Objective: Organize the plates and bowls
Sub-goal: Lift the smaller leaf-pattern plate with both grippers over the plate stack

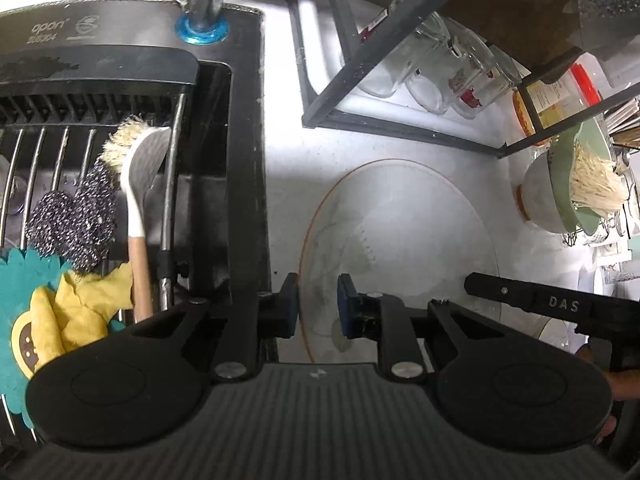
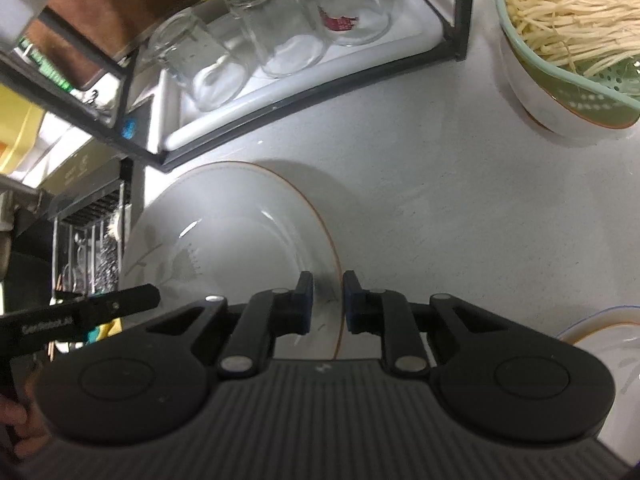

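From the left wrist camera, the left gripper (image 1: 318,306) hangs low over the near left rim of a large white plate (image 1: 400,248) with a thin orange edge, which lies flat on the pale desk (image 1: 288,184) just right of the sink (image 1: 224,184). Its jaws are spread with a modest gap and the rim passes between them, one pad outside the plate and one above its face, so it looks lined up for an edge pinch rather than gripping yet. A dish brush (image 1: 138,184), steel scourers (image 1: 72,224) and a yellow cloth (image 1: 80,308) sit on the sink rack, while a green colander (image 1: 576,184) nested in a white bowl (image 1: 538,196) stands well apart at the right. From the right wrist camera, the right gripper (image 2: 328,306) mirrors this at the plate's right rim (image 2: 240,240): jaws parted, the orange edge running through the gap, nothing clamped. Taking opposite edges probably suits a wide, flat plate that offers no other purchase. Upturned glasses (image 2: 248,32) drain on a white tray inside the black rack (image 2: 304,92) behind, and another dish (image 2: 608,344) shows at the lower right, perhaps the stacking partner.
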`<state>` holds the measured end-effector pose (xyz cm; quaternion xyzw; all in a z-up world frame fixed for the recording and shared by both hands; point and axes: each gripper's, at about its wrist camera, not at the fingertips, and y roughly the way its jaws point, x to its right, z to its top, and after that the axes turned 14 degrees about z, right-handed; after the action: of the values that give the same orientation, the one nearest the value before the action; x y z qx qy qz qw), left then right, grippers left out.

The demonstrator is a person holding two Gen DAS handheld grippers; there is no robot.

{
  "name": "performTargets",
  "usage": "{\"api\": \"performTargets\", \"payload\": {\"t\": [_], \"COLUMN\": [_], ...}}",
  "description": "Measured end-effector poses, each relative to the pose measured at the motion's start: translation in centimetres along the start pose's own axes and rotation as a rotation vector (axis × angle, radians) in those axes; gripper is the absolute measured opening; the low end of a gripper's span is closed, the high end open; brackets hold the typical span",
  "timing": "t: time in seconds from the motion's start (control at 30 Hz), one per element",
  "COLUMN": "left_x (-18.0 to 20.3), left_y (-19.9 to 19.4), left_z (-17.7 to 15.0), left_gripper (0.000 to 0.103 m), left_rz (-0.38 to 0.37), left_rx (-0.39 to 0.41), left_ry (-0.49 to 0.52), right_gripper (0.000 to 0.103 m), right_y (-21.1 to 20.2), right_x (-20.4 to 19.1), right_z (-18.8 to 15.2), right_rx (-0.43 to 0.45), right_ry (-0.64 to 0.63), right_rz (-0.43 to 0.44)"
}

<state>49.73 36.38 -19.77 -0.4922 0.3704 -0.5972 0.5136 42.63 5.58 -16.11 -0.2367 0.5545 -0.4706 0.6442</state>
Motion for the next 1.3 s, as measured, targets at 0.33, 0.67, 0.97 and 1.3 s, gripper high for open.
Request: {"api": "performTargets", "payload": {"t": [0.33, 0.67, 0.97, 1.3], "left_x": [0.4, 2.3, 4.4, 8.9], "left_y": [-2.0, -4.4, -6.6, -8.0], "left_z": [-1.4, -3.6, -5.5, -6.9], "left_gripper": [0.023, 0.023, 0.023, 0.023], "left_rz": [-0.013, -0.021, -0.057, -0.111], "left_rx": [0.026, 0.049, 0.058, 0.086], "left_ry": [-0.005, -0.002, 0.023, 0.087], "right_gripper": [0.019, 0.019, 0.019, 0.019], "right_y": [-2.2, -5.8, -9.6, -14.1], "right_x": [-0.2, 0.8, 2.3, 4.7], "right_z": [-1.2, -2.6, -4.8, -7.2], "right_rx": [-0.001, 0.034, 0.073, 0.155], "right_ry": [0.004, 0.024, 0.059, 0.1], "right_rz": [0.046, 0.083, 0.115, 0.121]}}
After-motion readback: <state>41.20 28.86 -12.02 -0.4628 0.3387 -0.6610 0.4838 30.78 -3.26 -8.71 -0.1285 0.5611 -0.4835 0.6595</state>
